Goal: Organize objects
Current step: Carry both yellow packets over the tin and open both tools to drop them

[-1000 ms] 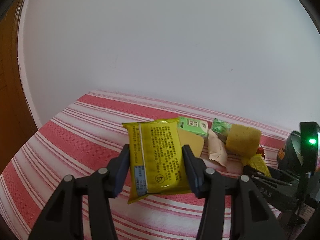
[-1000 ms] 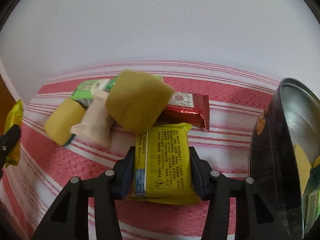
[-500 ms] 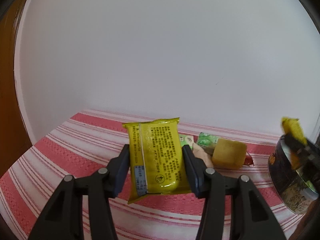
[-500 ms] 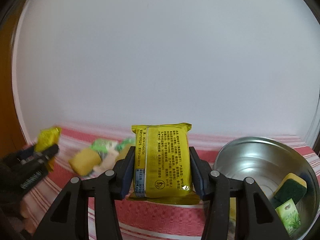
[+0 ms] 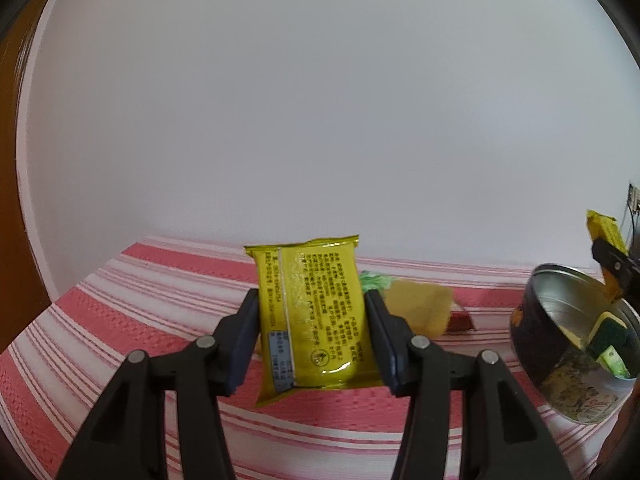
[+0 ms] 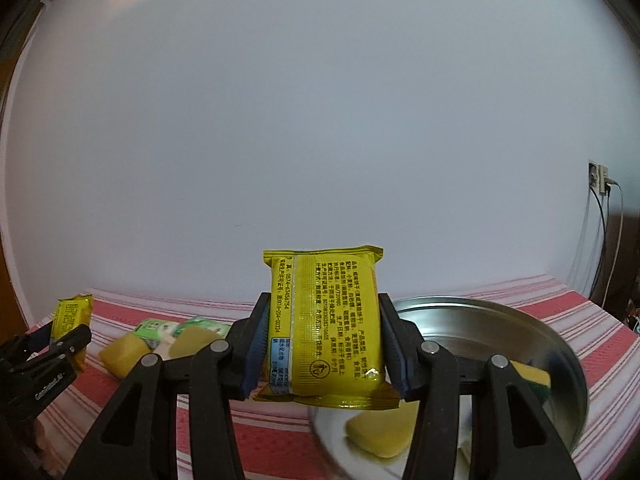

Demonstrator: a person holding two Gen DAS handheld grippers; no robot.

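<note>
1. Left gripper [image 5: 312, 320]: fingers closed on a yellow snack pkt [image 5: 310, 312], pads pressing both long sides. Pkt upright, printed back toward the camera, clear of the cloth.

2. Right gripper [image 6: 320, 344]: fingers closed on a second yellow pkt [image 6: 324, 328], same print, also upright. It was held above the near rim of the metal tin [image 6: 552, 344].

3. Counter [image 5: 140, 320], covered w/ red-and-white striped cloth, stood against a plain white wall [image 5: 320, 100]. Wood-brown surface at the far left of both views.

4. Metal tin, round, open top, dark printed outside (left wrist view, [image 5: 560, 376]), toward the counter's right end. Contents: yellow sponge [image 6: 380, 436], green-and-yellow scouring sponge [image 6: 536, 380], small green sachet [image 5: 612, 360]. More inside was blurred; cannot tell what.

5. Loose pile mid-counter, toward the back edge, left of the tin and apart from it: yellow sponge block [image 5: 420, 312], green pkt [image 5: 374, 282] partly behind the held pkt, dark red pkt [image 5: 460, 318] just beside the block. Right wrist view showed two yellow blocks there [image 6: 120, 354], plus green-and-white pkts [image 6: 154, 326].

6. Wall socket w/ cables [image 6: 598, 178] on the wall beyond the counter's right end.

7. Each gripper also showed at the edge of the other's view, pkt in its fingers.
</note>
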